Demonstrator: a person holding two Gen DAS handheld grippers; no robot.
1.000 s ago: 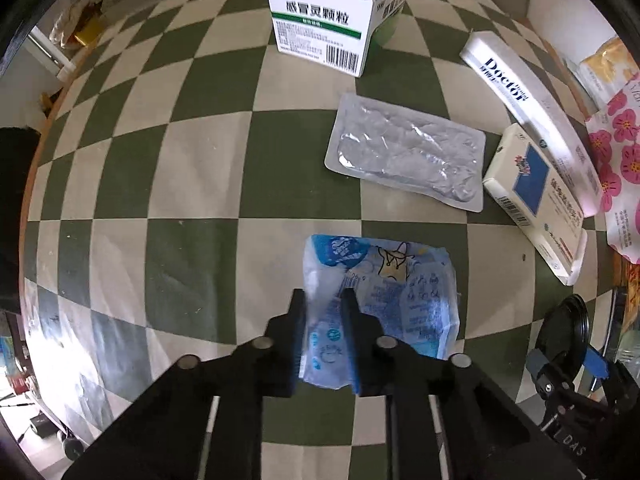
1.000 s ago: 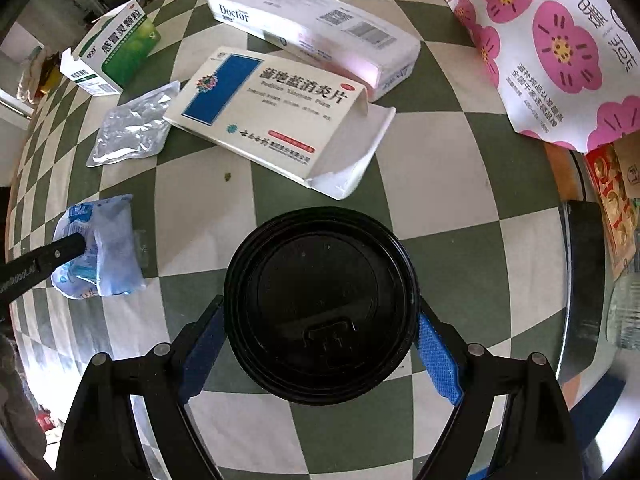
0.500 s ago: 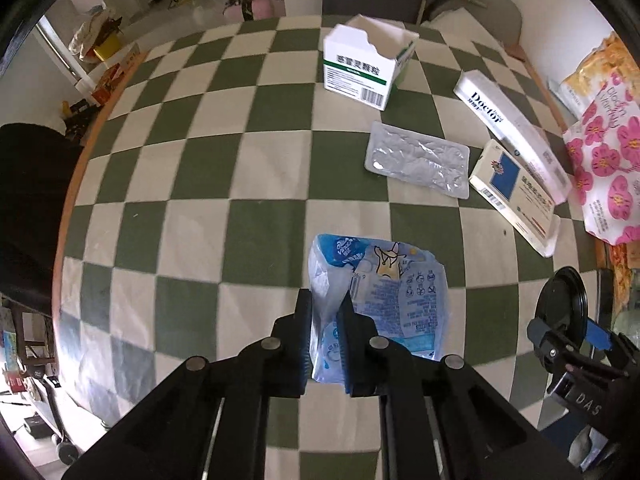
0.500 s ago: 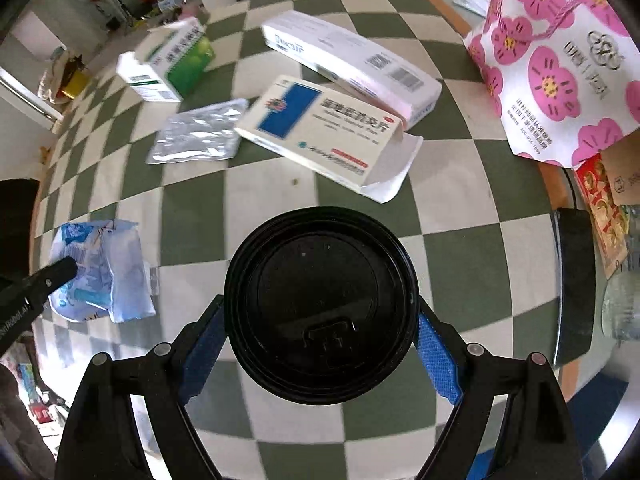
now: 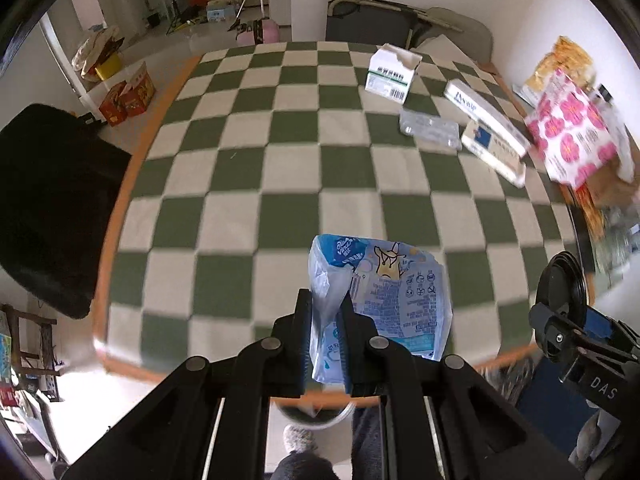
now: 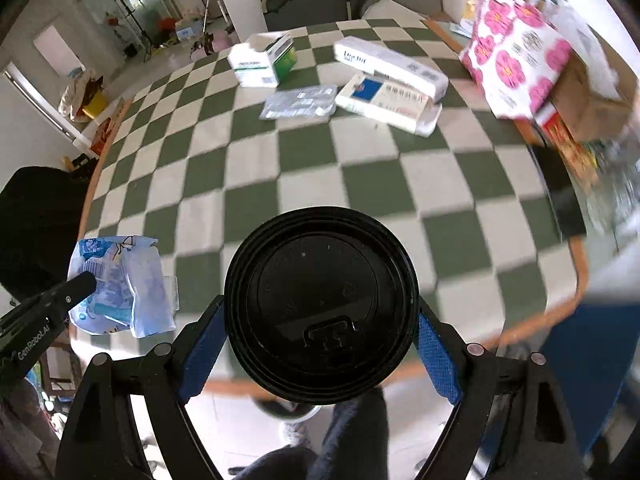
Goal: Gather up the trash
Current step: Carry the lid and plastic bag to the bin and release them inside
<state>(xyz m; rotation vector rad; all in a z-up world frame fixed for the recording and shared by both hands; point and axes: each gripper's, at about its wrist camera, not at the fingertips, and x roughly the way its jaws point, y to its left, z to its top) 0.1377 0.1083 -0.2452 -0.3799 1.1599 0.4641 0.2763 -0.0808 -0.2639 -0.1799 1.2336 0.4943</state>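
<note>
Left gripper (image 5: 325,334): clenched on one edge of a light blue plastic wrapper (image 5: 384,296); the rest of the wrapper hangs free to the right of the jaws, above the near edge of the desk (image 5: 256,184).
Right gripper (image 6: 320,344): jaws wide, grasping a black-lidded cup (image 6: 320,304) between its blue pads; only the round lid shows, the cup body is hidden beneath it.
Both grippers: held above the desk's near rim, the left one with its wrapper visible at the left of the right wrist view.
Desk: covered in a green and white checked cloth with an orange border.
Far side of desk: open green and white medicine box (image 6: 262,62), clear blister pack (image 6: 300,102) just beside a white and blue box (image 6: 390,100), which touches a long white box (image 6: 390,66).
Right edge of desk: pink-flowered bag (image 6: 516,56), blurred.
Below the grippers: the person's dark trouser legs (image 6: 352,432) and the floor.
</note>
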